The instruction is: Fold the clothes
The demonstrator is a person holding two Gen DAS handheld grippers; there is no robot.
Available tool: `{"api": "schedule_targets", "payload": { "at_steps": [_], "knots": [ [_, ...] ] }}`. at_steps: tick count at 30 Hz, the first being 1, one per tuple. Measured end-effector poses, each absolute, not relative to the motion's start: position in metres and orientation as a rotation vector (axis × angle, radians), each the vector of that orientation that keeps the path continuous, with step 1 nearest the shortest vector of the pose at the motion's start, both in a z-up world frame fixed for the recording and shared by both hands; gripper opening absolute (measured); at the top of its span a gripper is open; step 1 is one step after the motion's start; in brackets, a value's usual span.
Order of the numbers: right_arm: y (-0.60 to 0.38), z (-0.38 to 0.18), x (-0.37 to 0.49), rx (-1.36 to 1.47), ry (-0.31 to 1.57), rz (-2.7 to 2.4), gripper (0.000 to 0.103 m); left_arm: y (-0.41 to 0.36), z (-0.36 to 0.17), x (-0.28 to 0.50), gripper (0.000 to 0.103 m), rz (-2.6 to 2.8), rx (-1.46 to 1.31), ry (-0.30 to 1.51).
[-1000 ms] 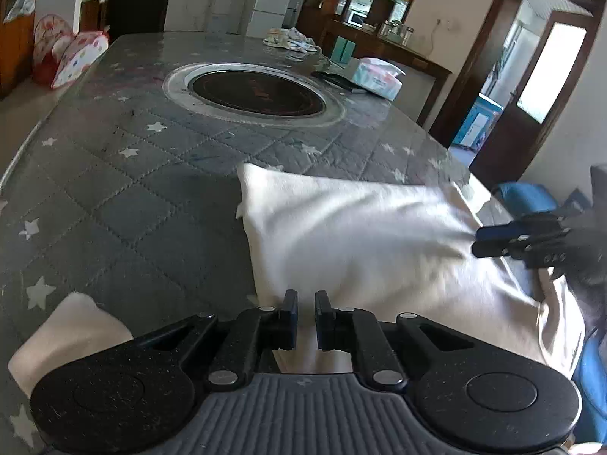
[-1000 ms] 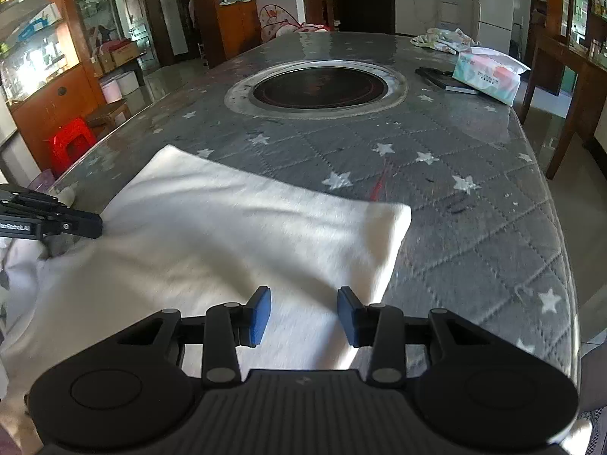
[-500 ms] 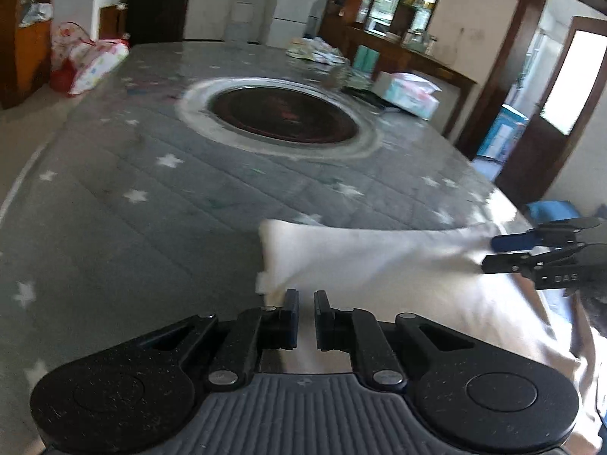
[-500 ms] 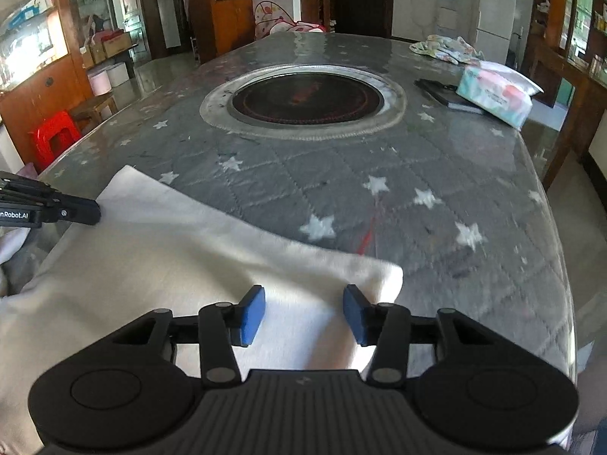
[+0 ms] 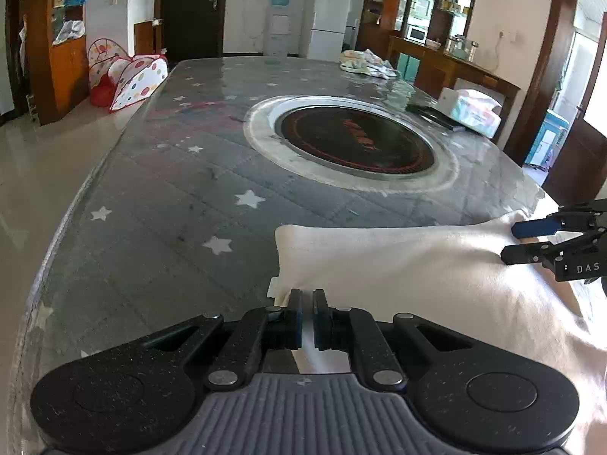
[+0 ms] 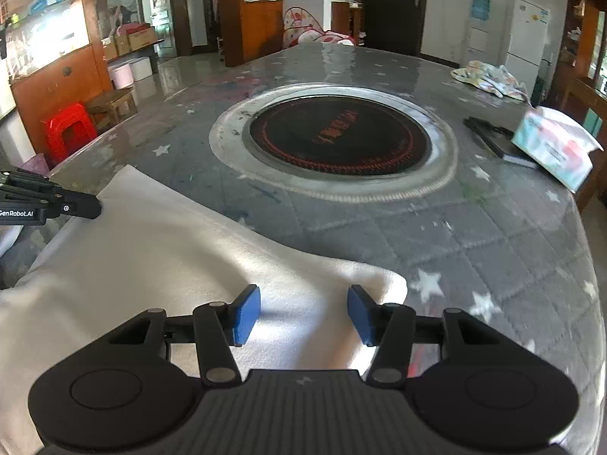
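One cream garment [image 5: 417, 265], folded, was laid at the near edge of the star-quilted worktop [image 5: 170, 204], short of the round inset burner [image 5: 356, 140]. The left tongs [image 5: 307, 314] were clamped on its left corner. The right tongs [image 6: 303, 313] had just been opening and were held apart over its right corner, pads clear of the cloth.
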State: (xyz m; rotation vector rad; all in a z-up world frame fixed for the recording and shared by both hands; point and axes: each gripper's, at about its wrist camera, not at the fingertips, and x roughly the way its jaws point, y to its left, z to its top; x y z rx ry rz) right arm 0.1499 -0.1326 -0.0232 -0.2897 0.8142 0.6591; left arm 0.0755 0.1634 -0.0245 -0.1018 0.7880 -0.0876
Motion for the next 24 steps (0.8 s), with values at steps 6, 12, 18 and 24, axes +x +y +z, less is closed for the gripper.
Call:
{"api": "schedule_targets", "payload": {
  "at_steps": [6, 12, 18, 24],
  "knots": [
    [-0.127, -0.016, 0.129, -0.367, 0.811, 0.716, 0.052, 0.156, -0.013, 0.057, 0.009, -0.105, -0.088, 0.766],
    [-0.120, -0.015, 0.081, -0.445, 0.814, 0.801, 0.052, 0.130, -0.002, 0.009, 0.009, -0.205, -0.064, 0.741],
    [-0.112, -0.012, 0.029, -0.518, 0.789, 0.864, 0.053, 0.105, -0.013, -0.038, 0.010, -0.244, 0.023, 0.745],
    [-0.114, -0.008, -0.026, -0.609, 0.764, 0.936, 0.057, 0.105, -0.023, -0.061, 0.012, -0.213, 0.093, 0.743]
  ]
}}
